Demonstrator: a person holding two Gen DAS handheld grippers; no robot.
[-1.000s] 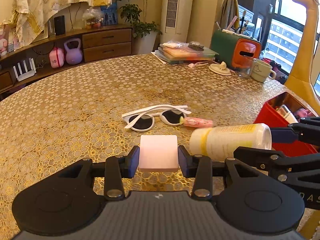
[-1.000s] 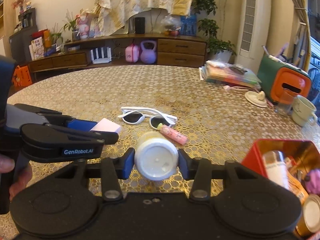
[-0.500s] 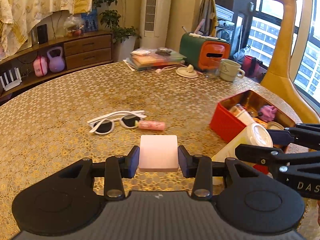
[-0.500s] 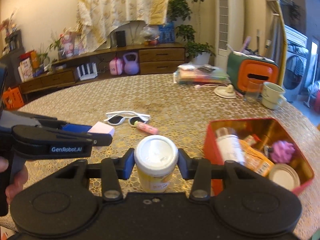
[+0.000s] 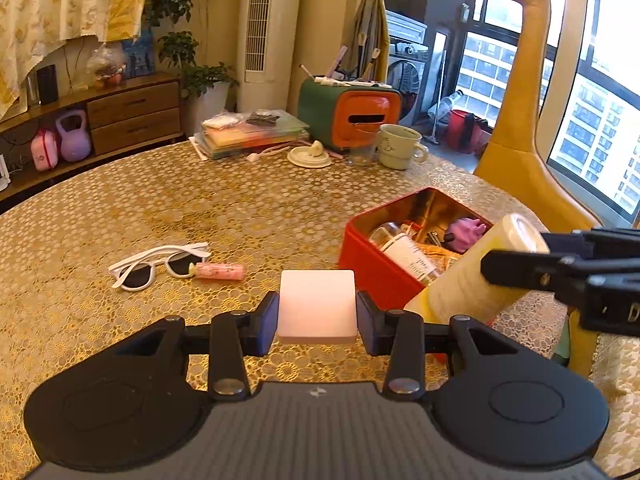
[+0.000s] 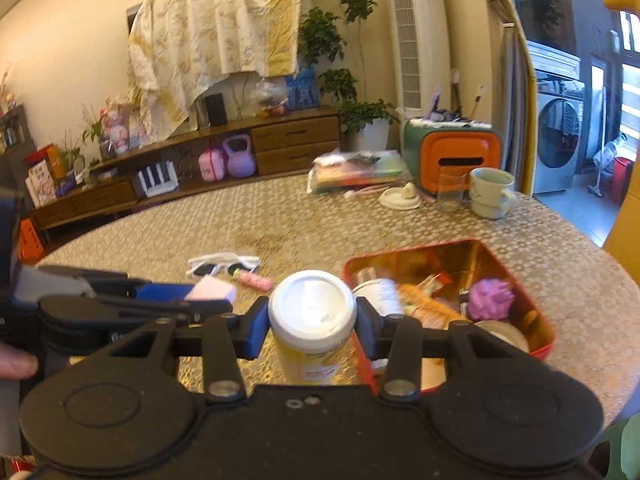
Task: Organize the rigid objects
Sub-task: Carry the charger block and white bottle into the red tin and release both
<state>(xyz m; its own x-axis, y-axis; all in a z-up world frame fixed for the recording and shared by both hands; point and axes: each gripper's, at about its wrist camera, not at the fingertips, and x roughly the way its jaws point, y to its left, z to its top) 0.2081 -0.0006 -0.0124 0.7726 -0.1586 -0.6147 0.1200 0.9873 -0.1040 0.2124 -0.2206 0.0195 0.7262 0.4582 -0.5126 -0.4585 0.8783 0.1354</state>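
My left gripper [image 5: 317, 312] is clamped on a pale pink block [image 5: 317, 305], both pads against its sides, held above the table [image 5: 240, 208]. My right gripper [image 6: 312, 322] grasps a yellow bottle with a white cap [image 6: 312, 308], held just at the near corner of the red tin [image 6: 516, 276]. The tin sits at the table's right side, already holding a clear bottle, a purple toy and other small items. White sunglasses [image 5: 156, 264] and a pink tube [image 5: 218, 271] touch each other on the gold lace cloth, well left of the tin. Far edge: a stack of books, an orange-and-green box [image 5: 348, 118], 1 mug [image 5: 398, 146]. Beyond: a wooden sideboard, plants, a yellow giraffe figure [image 5: 520, 120] by the windows.
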